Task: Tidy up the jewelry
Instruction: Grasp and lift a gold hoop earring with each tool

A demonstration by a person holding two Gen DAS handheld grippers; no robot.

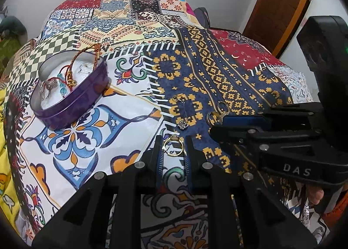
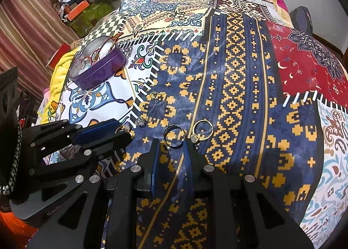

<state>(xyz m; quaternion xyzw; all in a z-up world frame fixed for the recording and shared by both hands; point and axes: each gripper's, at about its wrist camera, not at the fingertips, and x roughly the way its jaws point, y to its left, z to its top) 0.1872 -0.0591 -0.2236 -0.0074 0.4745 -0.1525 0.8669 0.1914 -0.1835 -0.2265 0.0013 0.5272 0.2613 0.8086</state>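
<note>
Both grippers are matte black frames with silver round screws and blue finger pads (image 2: 188, 157); the right gripper (image 1: 214, 118) carries white "DAS" lettering.

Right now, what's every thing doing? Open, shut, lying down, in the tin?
Purple tin: open, no lid on, bracelets inside.
Left tongs: open, either side of a gold ring on the bedspread.
Right tongs: open, at a dark band ring lying flat.
Gold stone ring: lying loose beside it.
Silver earring: lying loose.

Three loose rings (image 2: 174, 135), one earring (image 2: 150, 107), one tin (image 1: 71, 93)
</note>
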